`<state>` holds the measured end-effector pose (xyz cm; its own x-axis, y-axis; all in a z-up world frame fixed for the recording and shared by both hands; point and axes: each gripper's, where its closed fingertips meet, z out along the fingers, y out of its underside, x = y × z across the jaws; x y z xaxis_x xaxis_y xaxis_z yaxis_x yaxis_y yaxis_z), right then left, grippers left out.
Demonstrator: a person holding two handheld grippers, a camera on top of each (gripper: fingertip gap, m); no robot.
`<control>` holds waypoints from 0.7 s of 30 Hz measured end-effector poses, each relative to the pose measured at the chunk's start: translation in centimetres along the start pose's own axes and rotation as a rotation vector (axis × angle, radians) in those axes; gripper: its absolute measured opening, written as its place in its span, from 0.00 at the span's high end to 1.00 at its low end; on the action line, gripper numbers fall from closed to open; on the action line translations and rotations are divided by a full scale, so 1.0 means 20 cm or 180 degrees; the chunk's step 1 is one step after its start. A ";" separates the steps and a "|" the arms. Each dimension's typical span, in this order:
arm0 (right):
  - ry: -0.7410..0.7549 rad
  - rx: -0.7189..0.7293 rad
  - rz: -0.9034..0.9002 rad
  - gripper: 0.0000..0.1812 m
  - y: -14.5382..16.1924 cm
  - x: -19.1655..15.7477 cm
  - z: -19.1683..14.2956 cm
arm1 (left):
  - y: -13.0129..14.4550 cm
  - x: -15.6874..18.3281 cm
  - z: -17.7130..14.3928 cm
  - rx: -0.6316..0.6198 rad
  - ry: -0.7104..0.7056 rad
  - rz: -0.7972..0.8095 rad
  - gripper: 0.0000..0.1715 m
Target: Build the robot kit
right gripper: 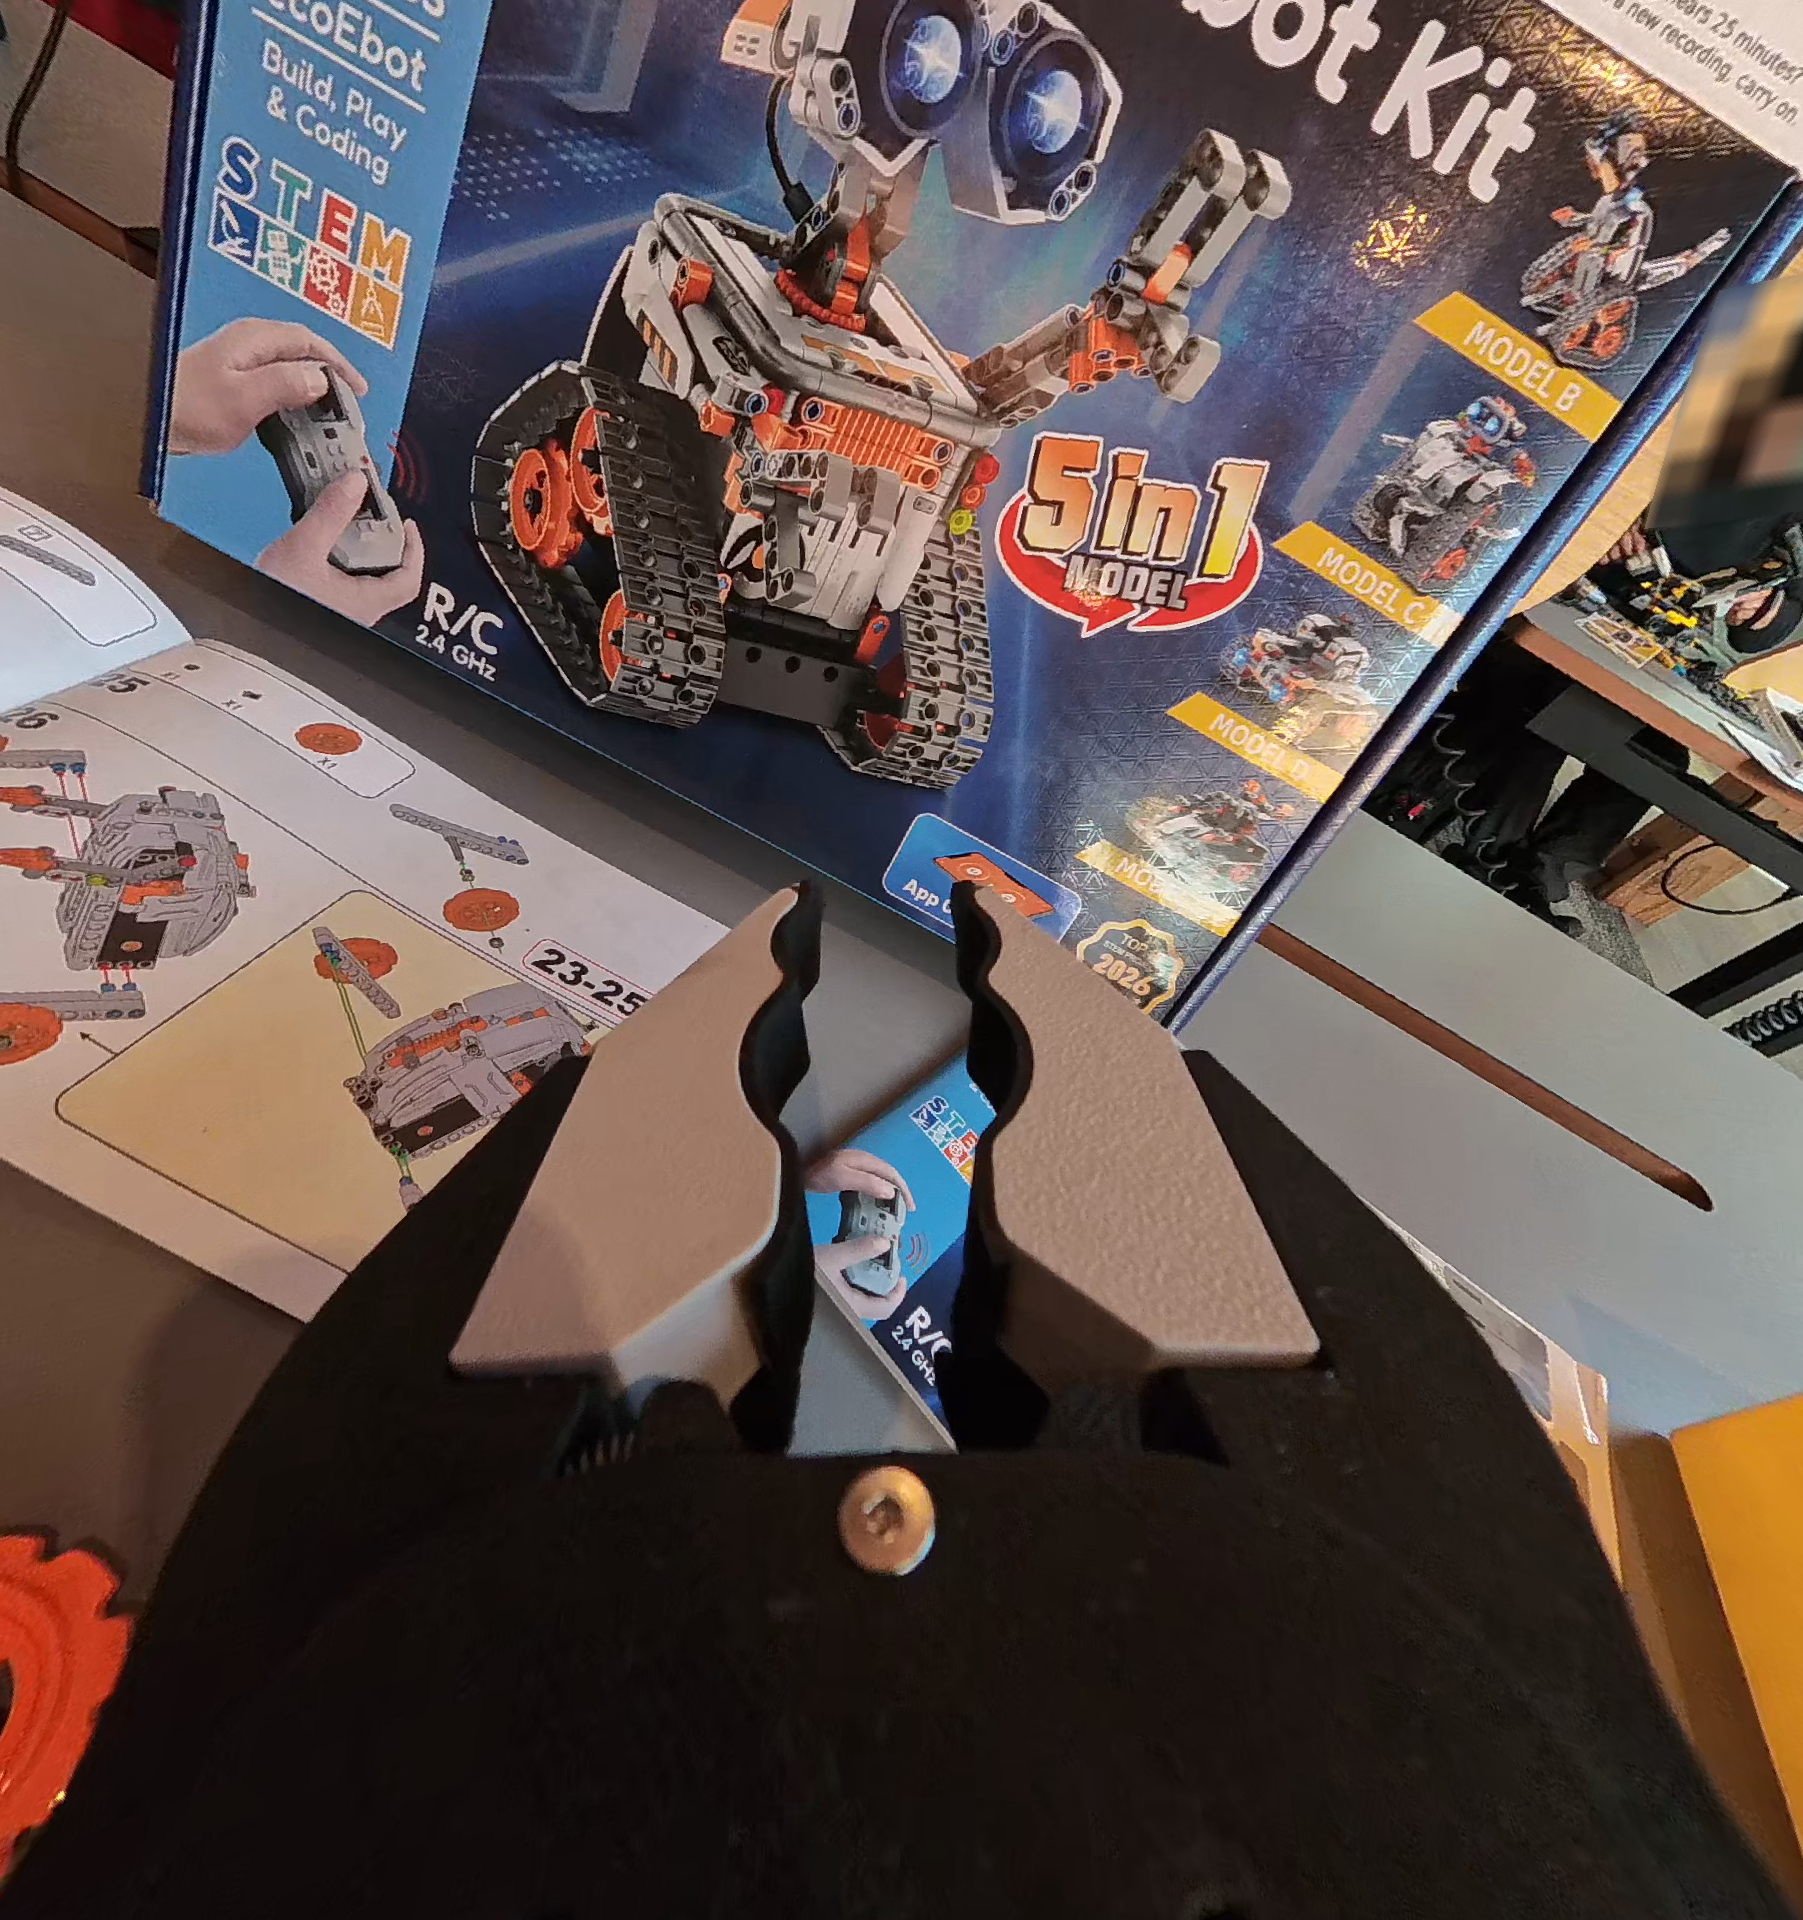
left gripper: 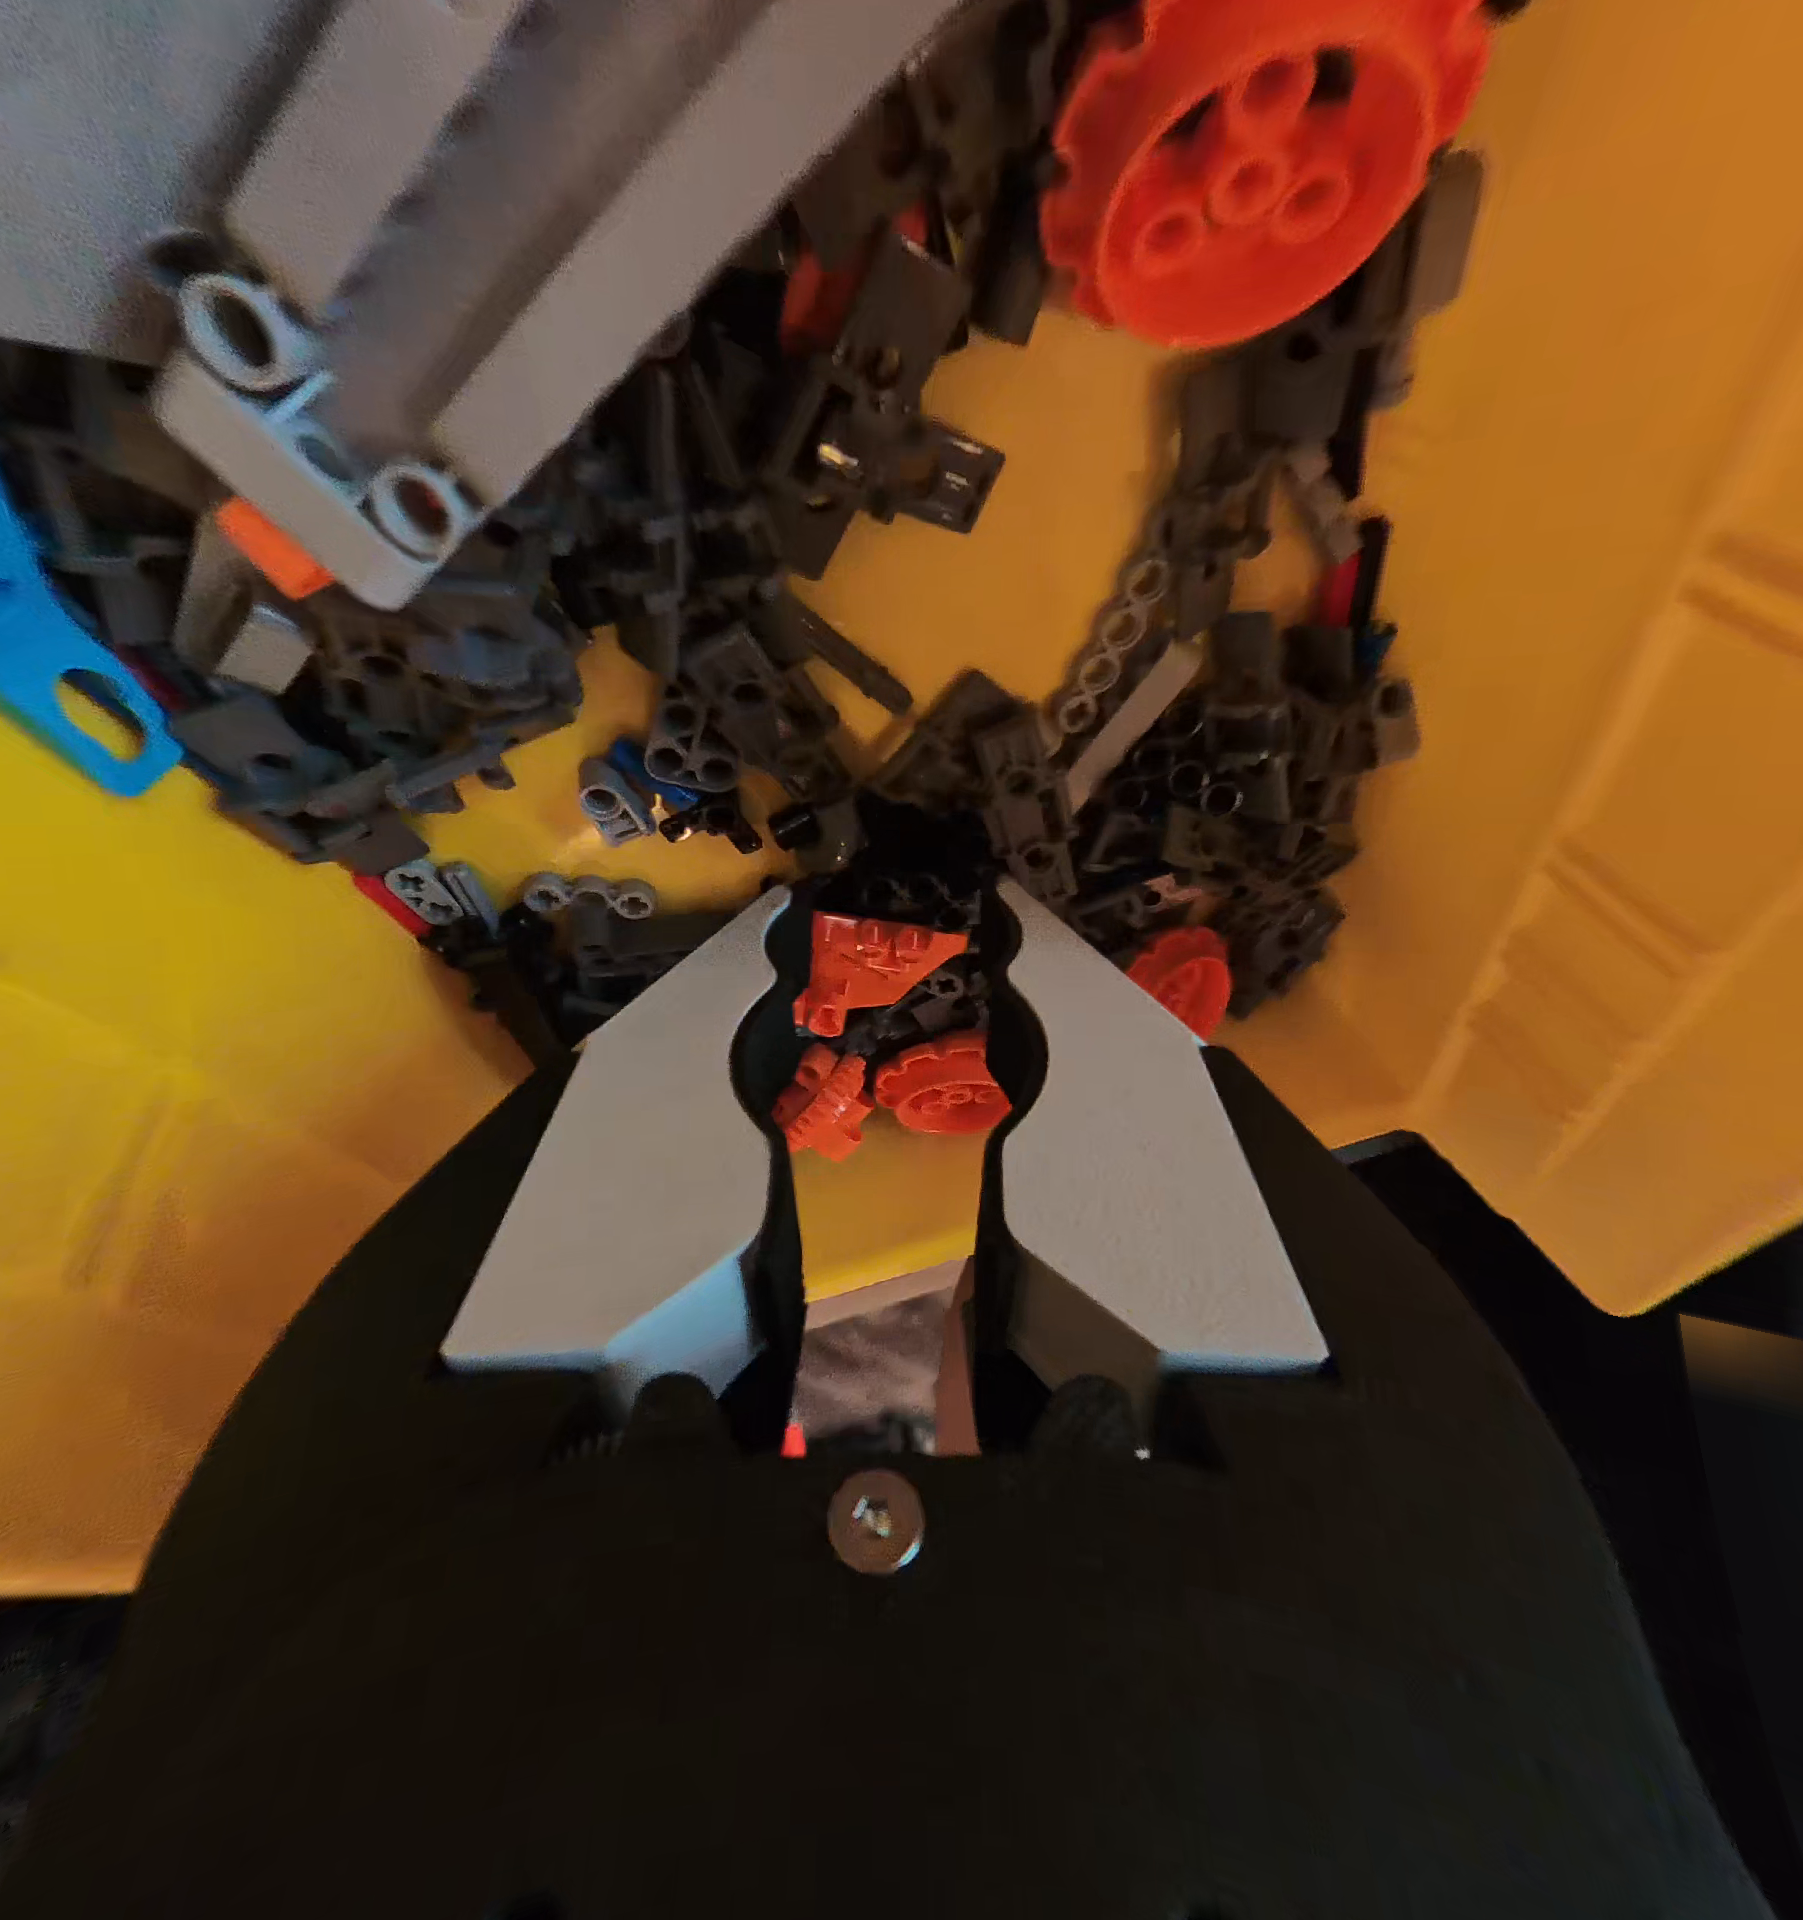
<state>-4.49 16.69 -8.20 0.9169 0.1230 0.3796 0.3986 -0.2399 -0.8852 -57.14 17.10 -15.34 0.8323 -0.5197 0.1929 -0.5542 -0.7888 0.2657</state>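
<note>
Hovering: left gripper (left gripper: 889, 914) jaws parted over orange pieces (left gripper: 876, 977), empty.

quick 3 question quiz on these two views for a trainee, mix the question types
1. True or false: the left gripper is shut on the large orange wheel.
2. The right gripper points toward: A) the blue kit box, B) a sink, C) a laptop.
3. Fill in: the building pieces under the left gripper lie in a ____ tray.

Key
1. False. Its jaws stand apart over small orange pieces, and the wheel lies far off.
2. A. The box stands beyond the open booklet, and the jaws hold nothing.
3. Yellow.
</note>
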 end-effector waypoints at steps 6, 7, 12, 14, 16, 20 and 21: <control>-0.0007 0.0000 -0.0007 0.87 0.00 0.00 0.00 | -0.01 -0.07 -0.01 -0.0004 -0.0278 -0.0086 0.93; -0.0010 -0.0002 -0.0007 0.87 0.00 0.00 0.00 | -0.01 -0.11 -0.03 0.0054 -0.0330 -0.0186 0.93; -0.0025 -0.0025 -0.0018 0.87 0.01 -0.01 0.00 | -0.03 -0.20 -0.10 0.0381 -0.0316 -0.0693 0.89; -0.0032 -0.0035 -0.0025 0.86 0.01 -0.01 0.00 | 0.04 -0.21 -0.09 0.0260 -0.0331 -0.0772 0.85; -0.0041 -0.0045 -0.0025 0.87 0.01 -0.01 0.01 | 0.13 -0.22 -0.06 0.0027 -0.0392 -0.0856 0.79; -0.0066 -0.0068 -0.0033 0.86 0.02 -0.02 0.01 | 0.17 -0.24 -0.04 -0.0119 -0.0460 -0.0990 0.80; -0.0071 -0.0072 -0.0039 0.86 0.02 -0.03 0.01 | 0.18 -0.25 -0.04 -0.0129 -0.0481 -0.0983 0.80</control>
<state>-4.81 16.73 -8.80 0.9115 0.1476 0.3839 0.4103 -0.2599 -0.8741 -63.21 17.16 -14.62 0.9518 -0.3036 -0.0438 -0.2735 -0.9044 0.3275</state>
